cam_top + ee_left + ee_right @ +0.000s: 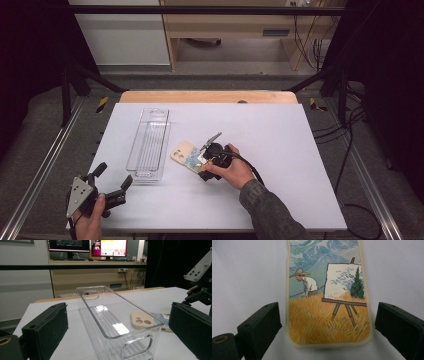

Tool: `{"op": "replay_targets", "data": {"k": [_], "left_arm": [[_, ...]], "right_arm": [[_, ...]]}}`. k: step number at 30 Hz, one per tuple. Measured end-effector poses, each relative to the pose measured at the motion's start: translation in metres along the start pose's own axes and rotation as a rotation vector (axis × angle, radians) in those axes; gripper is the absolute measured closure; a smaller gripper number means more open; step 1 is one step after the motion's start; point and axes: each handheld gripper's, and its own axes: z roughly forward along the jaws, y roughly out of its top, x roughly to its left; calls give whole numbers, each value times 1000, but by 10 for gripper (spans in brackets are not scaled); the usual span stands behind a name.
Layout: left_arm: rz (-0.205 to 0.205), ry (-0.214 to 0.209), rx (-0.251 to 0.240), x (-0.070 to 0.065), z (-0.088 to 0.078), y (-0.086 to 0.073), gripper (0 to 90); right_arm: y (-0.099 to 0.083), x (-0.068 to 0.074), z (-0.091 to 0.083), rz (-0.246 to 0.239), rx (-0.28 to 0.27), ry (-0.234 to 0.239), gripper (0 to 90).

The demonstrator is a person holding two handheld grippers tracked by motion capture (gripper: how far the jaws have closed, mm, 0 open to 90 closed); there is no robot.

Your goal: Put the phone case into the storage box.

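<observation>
Phone case [328,297] lies flat right of the clear bin [148,145]; I'd squeeze my wide-open, empty right gripper [327,325] evenly across its edges.

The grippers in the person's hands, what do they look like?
Both are black tools with two chunky jaws lined with flat dark pads. The left gripper carries a grey three-cornered plate with small holes on top. The right gripper has a black cable trailing back over the hand, and that arm wears a dark grey-green sleeve.
</observation>
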Motion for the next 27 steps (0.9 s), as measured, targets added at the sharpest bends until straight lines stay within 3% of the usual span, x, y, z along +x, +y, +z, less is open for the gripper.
{"op": "replay_targets", "data": {"k": [15,27], "left_arm": [[-2,-1,1,0,0,0,22],[-3,0,0,0,0,0,23]], "right_arm": [[0,-1,10,-2,19,5,55],[-2,1,9,-44,21,-26,106]]}}
